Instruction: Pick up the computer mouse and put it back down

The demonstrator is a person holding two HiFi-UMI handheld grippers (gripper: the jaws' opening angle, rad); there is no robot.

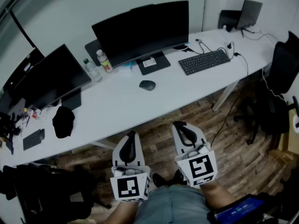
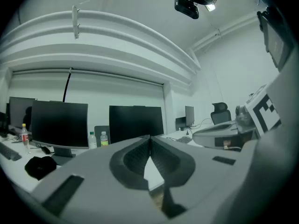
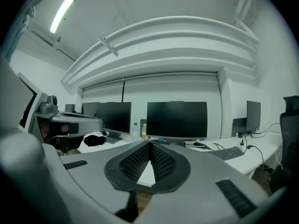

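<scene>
A dark computer mouse [image 1: 147, 85] lies on the long white desk [image 1: 121, 106], in front of the large black monitor [image 1: 141, 31]. Both grippers are held low over the wooden floor, well short of the desk's front edge. My left gripper [image 1: 131, 133] is shut with nothing between its jaws; its tips meet in the left gripper view [image 2: 149, 136]. My right gripper [image 1: 180, 123] is also shut and empty, with its tips touching in the right gripper view [image 3: 150, 143]. The mouse is hidden in both gripper views.
A black keyboard [image 1: 204, 61] lies right of the mouse. Two bottles [image 1: 99, 64] stand left of the monitor. A second monitor [image 1: 49, 78], a black cap [image 1: 63, 121] and a small keyboard [image 1: 33, 139] sit at the left. Office chairs [image 1: 283, 78] stand at the right.
</scene>
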